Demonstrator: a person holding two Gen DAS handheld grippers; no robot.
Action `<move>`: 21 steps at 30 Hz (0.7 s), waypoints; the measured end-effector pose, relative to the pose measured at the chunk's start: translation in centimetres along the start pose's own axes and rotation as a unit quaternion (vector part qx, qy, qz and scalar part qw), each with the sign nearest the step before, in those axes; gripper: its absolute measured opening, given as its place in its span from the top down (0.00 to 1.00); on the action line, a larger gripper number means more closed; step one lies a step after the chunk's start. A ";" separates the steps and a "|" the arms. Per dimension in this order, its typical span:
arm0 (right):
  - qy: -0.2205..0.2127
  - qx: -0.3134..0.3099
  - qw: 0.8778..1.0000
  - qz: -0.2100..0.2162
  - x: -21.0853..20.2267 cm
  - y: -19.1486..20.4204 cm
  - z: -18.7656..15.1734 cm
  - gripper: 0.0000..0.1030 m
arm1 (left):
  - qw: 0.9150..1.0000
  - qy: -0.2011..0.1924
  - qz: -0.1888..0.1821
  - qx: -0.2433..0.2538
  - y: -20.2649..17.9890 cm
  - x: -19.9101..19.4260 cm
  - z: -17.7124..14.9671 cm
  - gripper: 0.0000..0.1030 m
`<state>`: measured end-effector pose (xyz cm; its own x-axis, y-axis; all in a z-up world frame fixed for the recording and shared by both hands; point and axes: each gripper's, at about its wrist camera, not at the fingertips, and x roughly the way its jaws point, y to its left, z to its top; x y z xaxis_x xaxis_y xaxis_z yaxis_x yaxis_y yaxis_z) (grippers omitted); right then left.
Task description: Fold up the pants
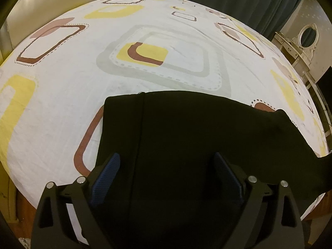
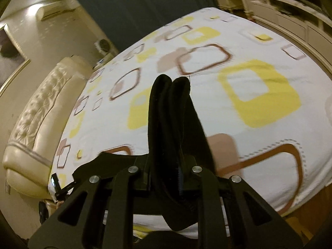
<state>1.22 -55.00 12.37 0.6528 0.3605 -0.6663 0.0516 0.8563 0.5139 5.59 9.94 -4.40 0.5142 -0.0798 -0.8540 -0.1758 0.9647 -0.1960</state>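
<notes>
Left wrist view: I see the black pants (image 1: 176,134) lying flat on the bed (image 1: 62,103), near its front edge, one straight seam running up the cloth. The sheet is white with yellow, brown and grey rounded squares. My left gripper (image 1: 167,166) hangs over the pants with its jaws spread wide; the blue ribbed pads (image 1: 108,172) stand clear on either side and press on nothing.

Right wrist view: my right gripper (image 2: 170,170) is closed tight on a bunched fold of the pants (image 2: 172,112), which rises between the fingers in two rounded ridges and drapes down toward the camera. The frame is blurred. Beyond it lies the same patterned sheet (image 2: 259,95), a cream tufted headboard (image 2: 41,112) at left, a dark curtain (image 2: 134,6) behind, and an air conditioner (image 2: 56,10) high on the wall.

I can read no writing, label or brand on the pants, the sheet or the grippers in either view
</notes>
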 end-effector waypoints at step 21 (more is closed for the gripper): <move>0.124 -0.112 0.986 -0.003 18.5 16.0 -9.9 0.84 | 1.000 -0.005 -0.003 -0.002 0.1 -0.1 -0.1 0.11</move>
<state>6.67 -30.93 2.93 0.4464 0.4115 -0.7946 -0.1324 0.9086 0.3961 5.39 10.01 -4.36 0.5233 -0.0840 -0.8480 -0.1762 0.9629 -0.2042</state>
